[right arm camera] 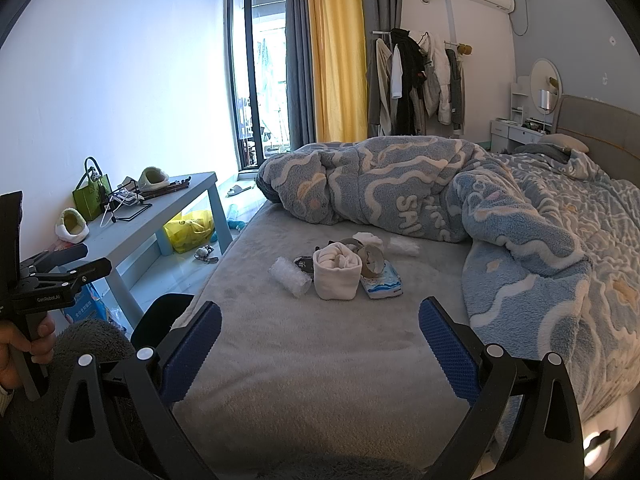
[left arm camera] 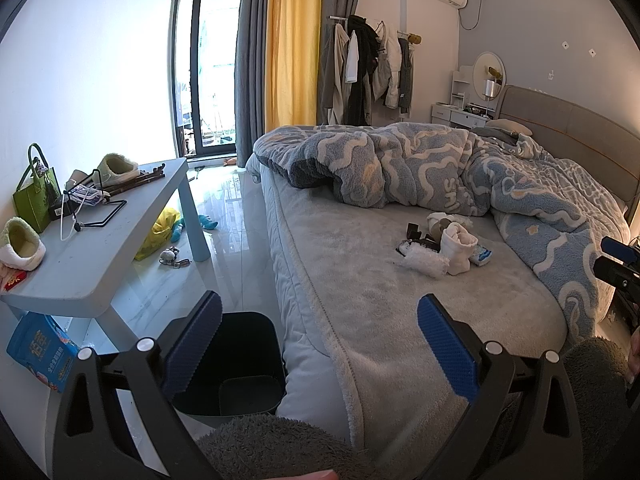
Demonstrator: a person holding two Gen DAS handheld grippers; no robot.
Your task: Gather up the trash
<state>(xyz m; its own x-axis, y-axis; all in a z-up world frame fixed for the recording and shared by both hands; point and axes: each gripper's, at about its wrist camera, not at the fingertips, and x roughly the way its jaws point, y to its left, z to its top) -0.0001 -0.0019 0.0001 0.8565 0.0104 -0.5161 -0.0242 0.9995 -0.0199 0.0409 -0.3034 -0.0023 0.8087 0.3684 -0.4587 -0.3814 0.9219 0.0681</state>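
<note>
both claws gape empty: right gripper (right arm camera: 320,338) faces the trash pile (right arm camera: 348,266) ahead on the bed (right arm camera: 280,360); left gripper (left arm camera: 319,334) has the black bin (left arm camera: 240,364) beneath its left finger.

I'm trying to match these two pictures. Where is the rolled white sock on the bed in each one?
Left wrist view: the rolled white sock stands right of centre on the grey bed sheet, in the small pile of items.
Right wrist view: the same sock stands near the centre of the picture, nearer the camera.
Shared landmark: the blue tissue pack lies against the sock's right side in both views.
</note>
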